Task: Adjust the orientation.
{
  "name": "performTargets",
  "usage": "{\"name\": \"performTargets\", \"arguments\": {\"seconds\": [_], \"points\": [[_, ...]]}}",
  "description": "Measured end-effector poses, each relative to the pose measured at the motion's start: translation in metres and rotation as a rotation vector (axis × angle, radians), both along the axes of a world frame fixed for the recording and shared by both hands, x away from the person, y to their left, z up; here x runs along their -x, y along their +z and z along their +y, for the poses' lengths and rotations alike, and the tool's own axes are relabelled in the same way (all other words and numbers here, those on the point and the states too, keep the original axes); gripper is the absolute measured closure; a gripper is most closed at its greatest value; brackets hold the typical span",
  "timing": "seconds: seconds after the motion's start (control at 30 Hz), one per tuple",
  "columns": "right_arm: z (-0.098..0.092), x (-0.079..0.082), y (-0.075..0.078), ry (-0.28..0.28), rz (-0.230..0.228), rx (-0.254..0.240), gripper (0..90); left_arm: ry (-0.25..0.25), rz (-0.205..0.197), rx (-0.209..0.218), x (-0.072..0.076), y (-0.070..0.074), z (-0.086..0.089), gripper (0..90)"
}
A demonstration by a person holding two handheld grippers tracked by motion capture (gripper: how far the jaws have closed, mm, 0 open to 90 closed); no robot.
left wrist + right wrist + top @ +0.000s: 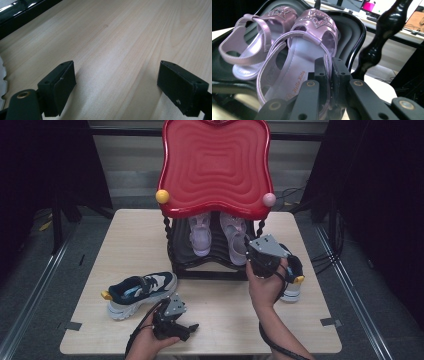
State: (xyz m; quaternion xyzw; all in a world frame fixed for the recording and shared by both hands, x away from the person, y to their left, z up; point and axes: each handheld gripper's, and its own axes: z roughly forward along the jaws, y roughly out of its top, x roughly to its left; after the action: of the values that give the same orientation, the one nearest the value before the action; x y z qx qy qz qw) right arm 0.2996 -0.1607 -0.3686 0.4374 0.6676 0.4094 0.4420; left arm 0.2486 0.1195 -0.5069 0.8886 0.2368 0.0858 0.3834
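We see right tool [327, 75] clamped tight on heel strap of nearer lilac sandal [297, 62]. We judge sandal light, strap soft, slippery. Left tool [117, 85] wide open, empty over bench [130, 37].

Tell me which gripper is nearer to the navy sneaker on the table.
Left. The left gripper rests just right of the navy sneaker; the right gripper is across the table, clamping a lilac sandal's strap.

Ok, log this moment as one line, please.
right gripper: shut on heel strap of right-hand sandal | sandal: on black lower shelf | left gripper: open over table | sneaker: on table
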Motion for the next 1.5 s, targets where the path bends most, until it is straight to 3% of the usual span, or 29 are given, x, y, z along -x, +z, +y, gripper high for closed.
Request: {"name": "performTargets", "arguments": {"seconds": [0.33,0.6,0.7,0.87,1.5], "points": [[0.016,-0.013,-0.006,-0.042,-0.050,-0.014,83.3,0.005,-0.002,0.010,0.000,0.000,0.000,14.5],[0.027,-0.023,-0.013,-0.063,-0.060,-0.018,83.3,0.005,0.000,0.011,0.000,-0.001,0.000,14.5],[0.030,-0.026,-0.014,-0.070,-0.072,0.001,83.3,0.008,-0.002,0.005,0.000,0.000,-0.001,14.5],[0.031,-0.032,-0.015,-0.084,-0.074,0.028,83.2,0.009,0.001,0.006,0.001,0.000,0.000,14.5],[0.040,-0.049,-0.026,-0.142,-0.046,0.010,83.2,0.009,-0.004,0.013,0.001,-0.001,-0.001,14.5]]}}
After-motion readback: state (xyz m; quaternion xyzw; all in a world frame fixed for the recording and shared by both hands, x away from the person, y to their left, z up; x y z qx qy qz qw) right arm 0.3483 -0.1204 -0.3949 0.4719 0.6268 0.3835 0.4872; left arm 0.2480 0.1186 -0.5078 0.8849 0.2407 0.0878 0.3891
